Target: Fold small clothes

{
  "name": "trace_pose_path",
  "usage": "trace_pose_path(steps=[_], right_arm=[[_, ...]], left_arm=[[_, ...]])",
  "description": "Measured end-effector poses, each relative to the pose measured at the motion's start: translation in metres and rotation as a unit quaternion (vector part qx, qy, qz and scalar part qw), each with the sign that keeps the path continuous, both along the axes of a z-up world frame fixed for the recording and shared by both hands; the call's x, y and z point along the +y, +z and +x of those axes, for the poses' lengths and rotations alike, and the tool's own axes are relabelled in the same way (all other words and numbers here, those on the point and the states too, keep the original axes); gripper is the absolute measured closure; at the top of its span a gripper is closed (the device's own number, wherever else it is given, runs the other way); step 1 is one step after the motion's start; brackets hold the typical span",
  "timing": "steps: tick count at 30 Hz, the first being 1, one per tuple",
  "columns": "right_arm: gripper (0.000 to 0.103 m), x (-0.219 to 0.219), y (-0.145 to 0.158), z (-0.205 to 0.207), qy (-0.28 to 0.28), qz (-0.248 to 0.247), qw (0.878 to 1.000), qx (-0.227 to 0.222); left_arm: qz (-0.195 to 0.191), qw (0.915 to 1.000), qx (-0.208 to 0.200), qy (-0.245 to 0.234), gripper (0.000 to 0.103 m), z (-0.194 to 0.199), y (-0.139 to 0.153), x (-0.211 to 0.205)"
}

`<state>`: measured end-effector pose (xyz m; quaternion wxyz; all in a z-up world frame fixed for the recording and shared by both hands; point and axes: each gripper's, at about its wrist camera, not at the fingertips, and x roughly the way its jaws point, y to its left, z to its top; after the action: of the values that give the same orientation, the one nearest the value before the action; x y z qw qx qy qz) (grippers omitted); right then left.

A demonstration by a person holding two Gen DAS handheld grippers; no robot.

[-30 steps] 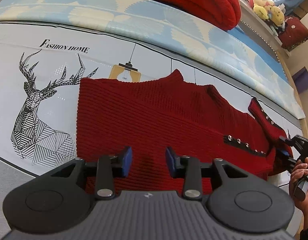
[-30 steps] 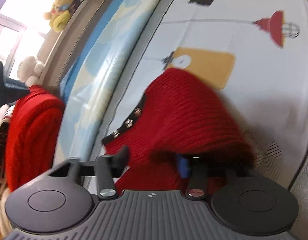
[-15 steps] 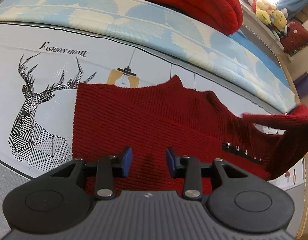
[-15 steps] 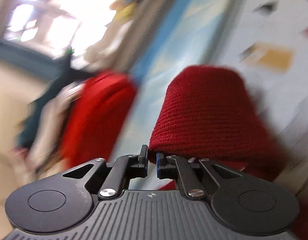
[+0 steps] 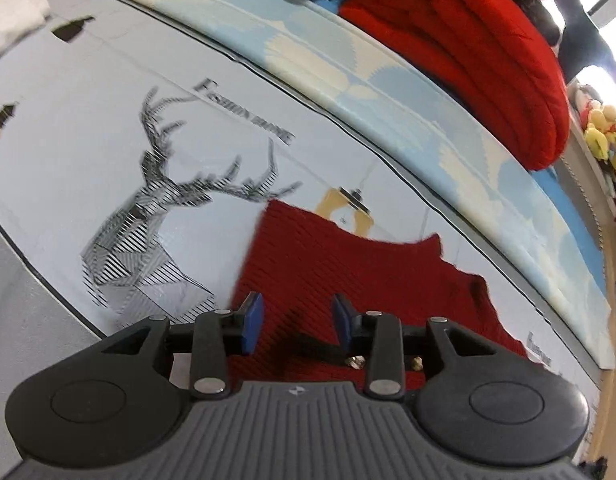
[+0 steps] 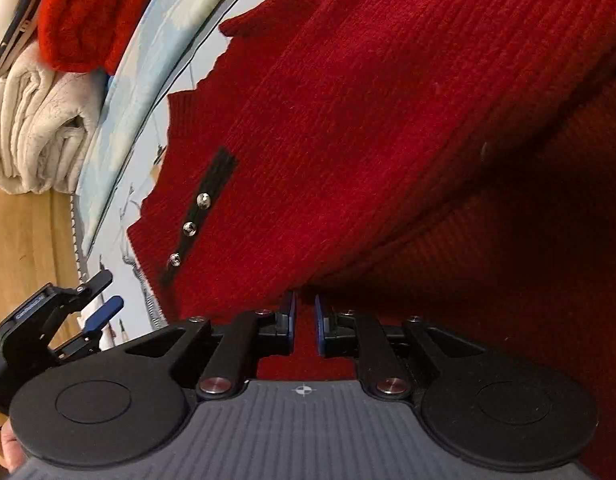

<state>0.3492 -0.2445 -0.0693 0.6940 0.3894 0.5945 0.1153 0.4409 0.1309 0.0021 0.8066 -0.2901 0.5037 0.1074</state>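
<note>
right gripper [image 6: 305, 330]: jaws opening, blue pads a narrow gap apart; dark red knit shows in the gap, but whether the pads press it cannot be told; red knit sweater [image 6: 388, 120] fills the right wrist view from 10 to 5 o'clock, one layer draped over a shadowed lower layer; black placket with three metal studs [image 6: 189, 227] at 9 o'clock of the sweater; left gripper [image 6: 93, 300] seen at 8 o'clock, low at the frame edge; folded cream blanket [image 6: 35, 128] and bright red folded knit [image 6: 87, 8] at 10 to 11 o'clock.

left gripper [image 5: 295, 322]: jaws spread, nothing between the pads; hovers over the sweater [image 5: 348, 272], which lies flat on the printed mat [image 5: 67, 128]; deer print [image 5: 155, 216] at 10 o'clock of the gripper; lamp print [image 5: 348, 208] at 12 o'clock, partly covered by the sweater; pale blue patterned mat [image 5: 348, 60] beyond; plush toys [image 5: 604, 136] at 2 o'clock.
</note>
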Motion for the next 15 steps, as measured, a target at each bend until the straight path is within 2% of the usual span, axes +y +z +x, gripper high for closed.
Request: trace_pose_path(steps=[4,12,15], right_arm=[[0.076,-0.001,0.014,0.002,0.002,-0.009,1.000,-0.017],[0.073,0.008,0.019,0.002,0.022,-0.008,1.000,-0.014],[0.072,0.011,0.032,-0.001,0.027,-0.002,0.999,-0.025]], left_arm=[[-0.011,0.9999,0.002,-0.013,0.061,0.000,-0.002,-0.006],[-0.012,0.9998,0.001,-0.018,0.061,-0.001,-0.004,-0.008],[-0.013,0.9997,-0.001,-0.021,0.061,-0.001,-0.004,-0.008]])
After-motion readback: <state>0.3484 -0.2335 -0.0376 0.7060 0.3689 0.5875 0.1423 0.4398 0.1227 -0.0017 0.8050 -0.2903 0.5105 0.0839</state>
